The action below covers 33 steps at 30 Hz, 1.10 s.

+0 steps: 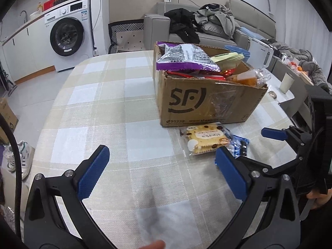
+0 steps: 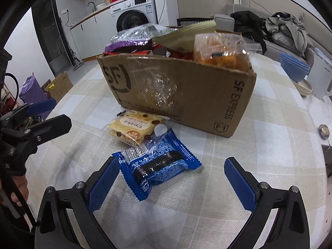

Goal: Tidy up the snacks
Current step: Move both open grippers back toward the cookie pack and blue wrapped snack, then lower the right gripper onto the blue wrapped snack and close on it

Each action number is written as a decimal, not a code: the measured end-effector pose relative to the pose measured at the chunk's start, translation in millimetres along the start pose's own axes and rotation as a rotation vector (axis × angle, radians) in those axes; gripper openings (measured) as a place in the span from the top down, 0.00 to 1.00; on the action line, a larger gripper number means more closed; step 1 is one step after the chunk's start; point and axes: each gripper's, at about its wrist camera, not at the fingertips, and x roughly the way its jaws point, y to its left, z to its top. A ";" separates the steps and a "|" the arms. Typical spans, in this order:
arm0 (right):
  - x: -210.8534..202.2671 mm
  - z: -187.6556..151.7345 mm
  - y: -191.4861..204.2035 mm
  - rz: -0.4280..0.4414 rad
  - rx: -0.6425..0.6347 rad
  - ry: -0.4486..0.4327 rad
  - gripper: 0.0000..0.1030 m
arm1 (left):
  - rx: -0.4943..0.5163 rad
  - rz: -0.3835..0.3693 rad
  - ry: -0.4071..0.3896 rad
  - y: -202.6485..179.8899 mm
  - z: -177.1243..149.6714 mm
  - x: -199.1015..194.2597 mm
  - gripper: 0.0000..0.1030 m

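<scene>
A cardboard box (image 1: 207,101) (image 2: 186,95) stands on the checked table, stuffed with snack bags: a purple-edged bag (image 1: 184,58) (image 2: 128,39), a pale green packet (image 1: 228,59) and an orange snack bag (image 2: 222,51). In front of the box lie a yellow biscuit pack (image 1: 205,140) (image 2: 134,128) and a blue wrapped snack (image 2: 159,166) (image 1: 240,145). My right gripper (image 2: 172,166) is open, low over the table, with the blue snack between its fingers, nearer the left one. My left gripper (image 1: 161,155) is open over bare cloth, left of the biscuit pack.
Blue bowls (image 2: 294,68) (image 1: 238,50) and a white appliance (image 1: 260,56) sit behind the box. A white cup (image 1: 286,82) stands on a side surface at right. A small round metal object (image 2: 324,131) lies on the table's right side. A sofa (image 1: 217,25) with clothes and a washing machine (image 1: 68,35) are beyond.
</scene>
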 end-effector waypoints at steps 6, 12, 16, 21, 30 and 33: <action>9.7 -3.1 5.2 0.008 -0.012 0.025 0.00 | 0.009 -0.008 0.012 0.8 -1.2 4.7 0.01; 18.2 -5.0 14.3 -0.009 -0.037 0.043 0.00 | 0.013 -0.025 0.022 1.5 -2.5 9.1 0.01; 26.5 -4.4 21.6 -0.018 -0.053 0.062 0.00 | 0.018 -0.030 0.034 0.5 -3.9 12.0 0.01; 36.0 -5.0 29.1 -0.046 -0.079 0.077 0.00 | 0.022 -0.030 0.042 0.1 -5.0 16.3 0.01; 44.6 -1.8 20.4 -0.041 -0.042 0.077 0.01 | 0.025 -0.039 0.049 -0.4 -6.9 18.8 0.01; 43.5 -1.7 20.3 -0.021 -0.040 0.065 0.08 | 0.034 -0.037 0.050 -1.8 -7.9 19.5 0.01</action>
